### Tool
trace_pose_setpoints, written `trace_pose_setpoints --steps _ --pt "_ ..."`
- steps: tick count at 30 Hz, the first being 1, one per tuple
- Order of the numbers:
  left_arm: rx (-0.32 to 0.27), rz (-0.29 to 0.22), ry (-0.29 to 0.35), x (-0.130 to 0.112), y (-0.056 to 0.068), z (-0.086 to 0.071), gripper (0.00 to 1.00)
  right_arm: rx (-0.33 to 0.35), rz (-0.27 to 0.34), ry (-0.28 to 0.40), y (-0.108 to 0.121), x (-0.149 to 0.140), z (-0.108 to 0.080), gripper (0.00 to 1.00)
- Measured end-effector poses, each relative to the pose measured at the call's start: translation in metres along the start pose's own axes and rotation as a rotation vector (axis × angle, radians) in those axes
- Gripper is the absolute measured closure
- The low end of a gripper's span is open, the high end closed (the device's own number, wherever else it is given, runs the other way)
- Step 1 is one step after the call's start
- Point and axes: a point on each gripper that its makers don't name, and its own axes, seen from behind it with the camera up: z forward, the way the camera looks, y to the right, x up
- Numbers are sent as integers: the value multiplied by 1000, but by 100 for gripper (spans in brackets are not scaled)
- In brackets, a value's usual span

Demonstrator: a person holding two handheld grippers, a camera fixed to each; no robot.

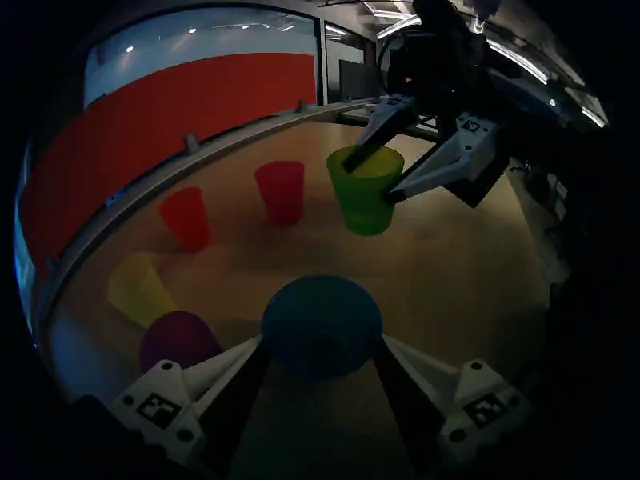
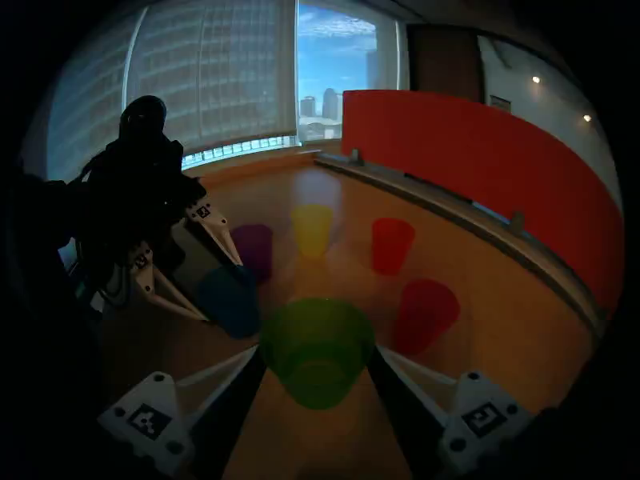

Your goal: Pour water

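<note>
Left gripper view: the wooden tabletop [image 1: 456, 264] takes up most of the scene. Its far-left edge is closed off by a low grey rail [image 1: 200, 148] with a red partition [image 1: 160, 120] behind it. The near-right stretch of wood is bare up to where it drops into shadow on the right. In the right gripper view a tall window [image 2: 216, 72] stands beyond the tabletop's far end.

Six plastic cups are on or over the wood. The blue cup [image 1: 322, 324] sits nearest, and the left tongs [image 1: 322, 342] are clamped on it with one finger against each side. Farther off and slightly right, the green cup [image 1: 365, 189] is pinched by the right tongs [image 1: 370, 181]. One finger shows dark through its translucent wall and the other presses its right side. I cannot tell whether either cup rests on the wood or hangs just above it.

The other four cups curve along the rail side and stand apart from one another: a pink cup [image 1: 281, 190] just left of the green one, then a red cup [image 1: 185, 218], a yellow cup [image 1: 140, 288] and a purple cup [image 1: 178, 340] close to the left finger.
</note>
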Motion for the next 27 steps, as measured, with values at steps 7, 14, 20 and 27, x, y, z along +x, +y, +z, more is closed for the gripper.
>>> trace_pose_setpoints --steps 7,14,20,27 --pt "5 -20 -12 -4 -2 -1 9 -1 -2 -1 0 -1 2 10" --pt "4 -24 -20 -7 -1 -3 8 1 -3 -8 -1 -5 6 10" --pt "-4 -34 -21 -10 5 -8 8 2 1 -23 -1 -13 13 10" --pt "-1 -45 -34 -20 7 -14 8 5 7 -49 -2 -28 21 10"
